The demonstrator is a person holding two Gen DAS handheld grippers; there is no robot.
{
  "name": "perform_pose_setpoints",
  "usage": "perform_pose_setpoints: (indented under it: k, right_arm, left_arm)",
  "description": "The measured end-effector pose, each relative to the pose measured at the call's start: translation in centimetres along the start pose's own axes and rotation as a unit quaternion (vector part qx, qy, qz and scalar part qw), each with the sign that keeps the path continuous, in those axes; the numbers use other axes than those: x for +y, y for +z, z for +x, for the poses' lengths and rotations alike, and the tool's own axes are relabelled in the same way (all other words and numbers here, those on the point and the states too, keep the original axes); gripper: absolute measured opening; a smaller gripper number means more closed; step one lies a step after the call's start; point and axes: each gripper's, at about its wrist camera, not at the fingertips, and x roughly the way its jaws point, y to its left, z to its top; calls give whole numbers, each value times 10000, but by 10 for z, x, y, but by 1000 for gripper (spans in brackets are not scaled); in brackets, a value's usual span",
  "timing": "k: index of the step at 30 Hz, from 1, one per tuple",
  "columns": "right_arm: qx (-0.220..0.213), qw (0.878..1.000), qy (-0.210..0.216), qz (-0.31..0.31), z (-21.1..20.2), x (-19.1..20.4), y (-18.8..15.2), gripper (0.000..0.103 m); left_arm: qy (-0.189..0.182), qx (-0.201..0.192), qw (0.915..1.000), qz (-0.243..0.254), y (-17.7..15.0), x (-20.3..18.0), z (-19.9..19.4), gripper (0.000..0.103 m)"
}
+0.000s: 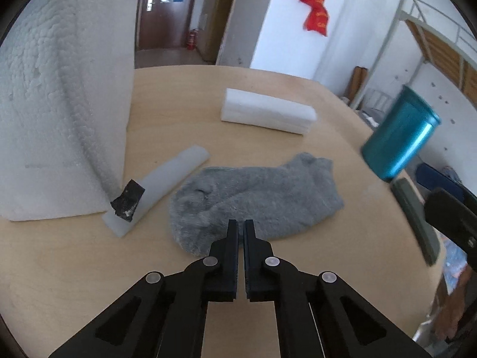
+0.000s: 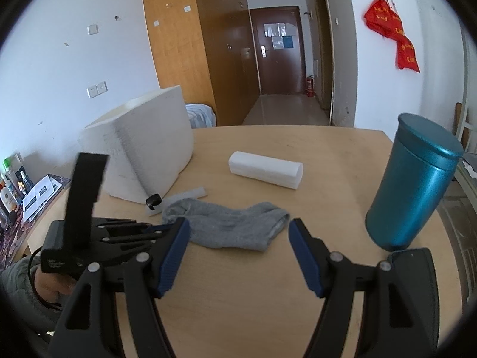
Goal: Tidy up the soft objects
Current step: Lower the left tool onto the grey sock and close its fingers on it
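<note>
Two black fingers of the left hand-held gripper [image 1: 241, 223] sit almost shut, with only a thin gap between them and nothing in it. Their tips are right at the near edge of the soft grey sock [image 1: 253, 200], but I cannot tell if they touch it. The sock lies flat on the light wooden bench [image 1: 74, 268].

The right hand-held gripper [image 2: 238, 228] has blue pads [image 2: 174, 253], and its fingers are spread wide with nothing between them. It is just in front of the same grey sock [image 2: 229, 223], lined up with it.

Just beside the sock, on its left, lies a thin pale foam strip [image 1: 167, 182] with a small black lump [image 1: 128, 200] resting on its near end. Behind the strip stands a big white foam block [image 1: 59, 113]. Farther back on the bench, apart from the sock, lies a long white foam bar [image 1: 268, 113].

On the right side of the bench stands a tall shiny teal can with a lid [image 2: 414, 179]. A dark flat thing [image 2: 417, 256] lies at its foot.
</note>
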Motion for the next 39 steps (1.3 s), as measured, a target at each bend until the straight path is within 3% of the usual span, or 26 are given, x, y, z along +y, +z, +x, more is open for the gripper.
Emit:
perform_pose_setpoints:
  k: [3,6,15,17,18,19,21,25,34,38,39]
  right_arm:
    - [-37,10000,-18,5,-3,0,1,73]
    - [-70,10000,-44,-34,-5,1,2,73]
    - [-203,9998,-65,55,-14,-10,0,73]
    - [-235,9997,-53,83,-16,-13,0,73]
    - [-247,9996,-49,96,-17,-14,-1,73]
    - [-258,9996,-40,104,-18,-15,-1,73]
    - [-283,9995,-24,114,-19,-17,-2,73]
    - [-327,9993,-12,179,-21,-20,-3,73]
    - [-413,9989,-68,195,-29,-22,-5,73]
    - [-437,9987,-109,250,-31,-24,-5,73]
    - [-435,9987,-118,256,-31,-25,-5,73]
  left_arm:
    - [-158,-292,9994,91,-3,-2,-20,0]
    - [10,-450,9987,235,-2,-9,-32,0]
    - [-103,-187,9996,177,13,-26,-5,4]
    - [-44,-144,9997,207,15,-29,-1,11]
    - [-14,-159,9997,199,14,-29,0,24]
    - [42,-176,9997,182,14,-30,0,43]
    - [124,-272,9994,159,15,-31,-1,62]
    - [199,-299,9992,199,18,-35,2,70]
    - [260,190,9992,217,23,-39,32,70]
    - [362,125,9988,298,22,-41,34,70]
    - [418,110,9986,319,22,-41,34,64]
